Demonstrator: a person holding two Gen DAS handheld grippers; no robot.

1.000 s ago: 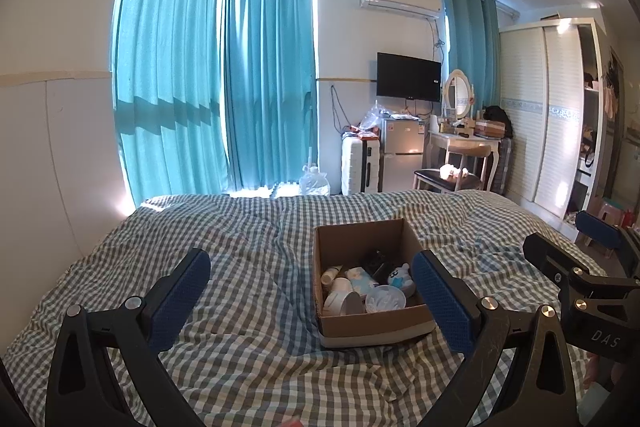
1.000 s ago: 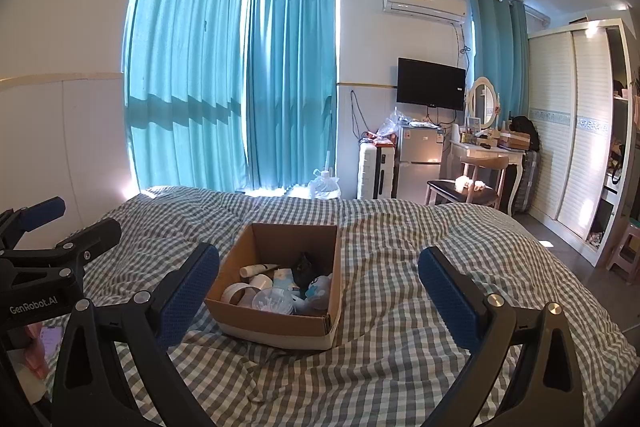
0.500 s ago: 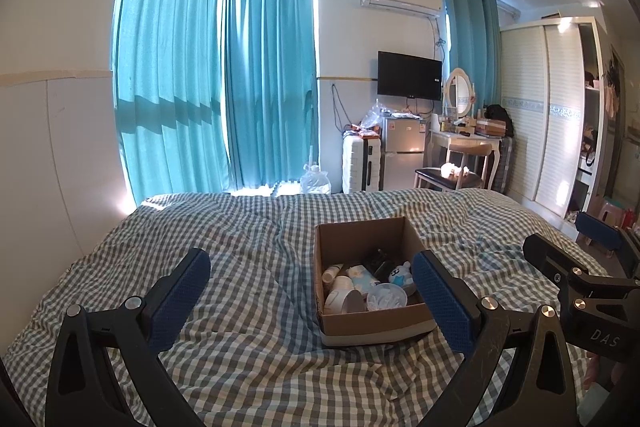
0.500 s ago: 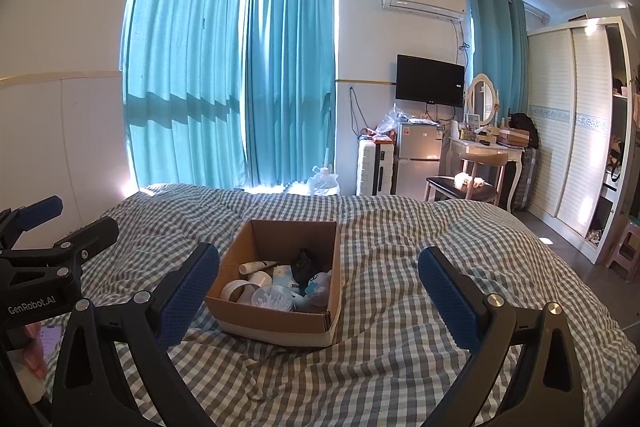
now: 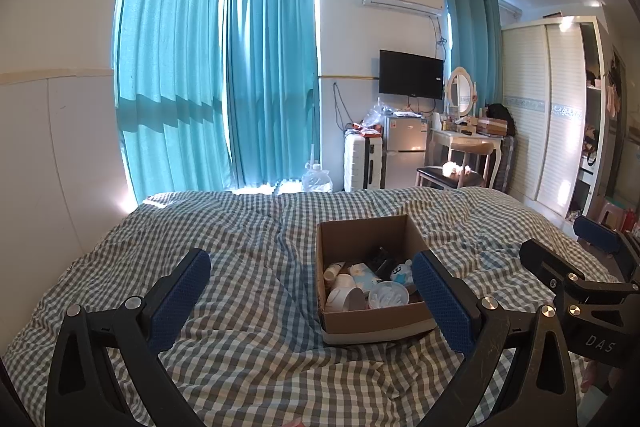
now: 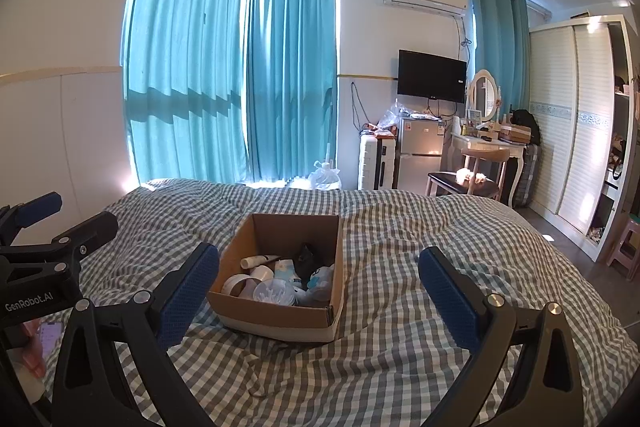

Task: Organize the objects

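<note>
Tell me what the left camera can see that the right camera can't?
Only the left camera shows the right gripper from the side, at its right edge. Only the right camera shows the left gripper from the side, and a phone low at its left edge. Both show the cardboard box of small things on the checked blanket, the blue curtains and the TV.

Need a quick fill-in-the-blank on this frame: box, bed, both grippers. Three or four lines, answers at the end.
1. The cardboard box sits on a bed with a ______ cover.
2. Both the left gripper and right gripper have jaws that are ______.
3. Neither gripper is ______ anything.
4. The small items lie ______ the box.

Missing words: checked; open; holding; inside
</note>
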